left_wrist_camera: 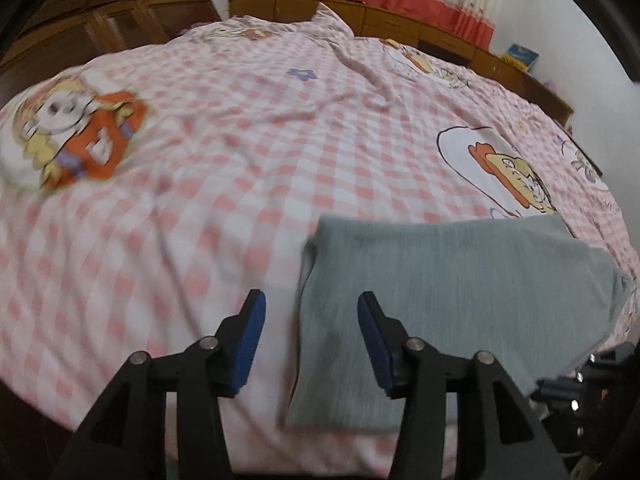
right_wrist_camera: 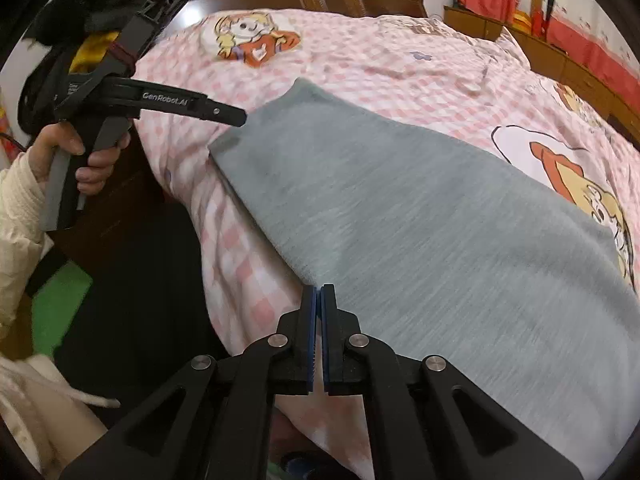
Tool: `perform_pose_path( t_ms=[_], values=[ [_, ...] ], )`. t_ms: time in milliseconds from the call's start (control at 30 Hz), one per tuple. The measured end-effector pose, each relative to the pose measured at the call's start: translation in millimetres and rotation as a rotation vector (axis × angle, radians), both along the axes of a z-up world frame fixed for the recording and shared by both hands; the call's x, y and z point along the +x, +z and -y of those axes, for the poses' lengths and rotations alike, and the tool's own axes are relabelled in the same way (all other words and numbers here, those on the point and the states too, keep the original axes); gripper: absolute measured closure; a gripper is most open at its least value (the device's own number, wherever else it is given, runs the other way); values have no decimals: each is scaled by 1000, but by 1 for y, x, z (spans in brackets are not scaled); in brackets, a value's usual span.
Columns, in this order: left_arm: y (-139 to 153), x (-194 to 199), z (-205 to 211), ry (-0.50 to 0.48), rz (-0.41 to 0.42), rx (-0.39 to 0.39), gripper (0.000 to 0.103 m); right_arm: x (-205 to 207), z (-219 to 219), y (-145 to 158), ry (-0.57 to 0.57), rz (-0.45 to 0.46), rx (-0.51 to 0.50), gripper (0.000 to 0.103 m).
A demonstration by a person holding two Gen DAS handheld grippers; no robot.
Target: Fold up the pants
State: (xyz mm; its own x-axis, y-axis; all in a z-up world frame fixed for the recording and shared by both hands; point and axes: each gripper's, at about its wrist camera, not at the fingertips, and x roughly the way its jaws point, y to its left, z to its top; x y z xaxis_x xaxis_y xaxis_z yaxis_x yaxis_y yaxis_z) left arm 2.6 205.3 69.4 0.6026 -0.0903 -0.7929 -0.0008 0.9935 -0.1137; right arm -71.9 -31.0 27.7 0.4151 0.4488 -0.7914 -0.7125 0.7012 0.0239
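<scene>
Right gripper (right_wrist_camera: 319,294) closed — pants (right_wrist_camera: 400,208) edge perhaps pinched.

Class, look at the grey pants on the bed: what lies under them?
The grey pants lie on the pink checked bedsheet, which shows all around them. The part of the sheet beneath them is covered, so anything there cannot be seen.

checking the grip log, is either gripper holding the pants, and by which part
Left gripper is open, holding nothing. Right gripper is shut at the near edge of the grey pants; an actual pinch cannot be told.
</scene>
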Motion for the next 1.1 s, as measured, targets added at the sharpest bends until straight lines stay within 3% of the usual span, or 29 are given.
perform_pose_path(
  t_ms=[167, 367, 500, 567, 633, 733, 767, 900, 1100],
  values=[
    [-16, -27, -9, 58, -20, -31, 50, 6, -2, -19, -12, -26, -28, 100],
    [-35, -37, -5, 106, -30, -61, 50, 9, 6, -23, -49, -61, 30, 100],
    [-41, -37, 0, 163, -18, 13, 50, -4, 0, -10, -24, 2, -3, 100],
    [-45, -40, 2, 194, -32, 78, 49, -1, -4, -19, -30, -7, -26, 99],
    [-46, -45, 0, 200, -34, 91, 49, 4, -1, -27, -68, -43, -5, 99],
    [-41, -51, 1, 202, -28, 94, 50, 6, 13, -16, -94, -80, 66, 92],
    [-37, -52, 4, 197, -17, 102, 50, 5, 19, -12, -111, -73, 69, 85],
    [-19, -52, 21, 157, 31, 100, 50, 0, 79, 14, -310, 25, 50, 60],
    [-22, -38, 58, 80, 14, 116, 50, -8, 217, 38, -765, 71, 31, 55]
  ],
)
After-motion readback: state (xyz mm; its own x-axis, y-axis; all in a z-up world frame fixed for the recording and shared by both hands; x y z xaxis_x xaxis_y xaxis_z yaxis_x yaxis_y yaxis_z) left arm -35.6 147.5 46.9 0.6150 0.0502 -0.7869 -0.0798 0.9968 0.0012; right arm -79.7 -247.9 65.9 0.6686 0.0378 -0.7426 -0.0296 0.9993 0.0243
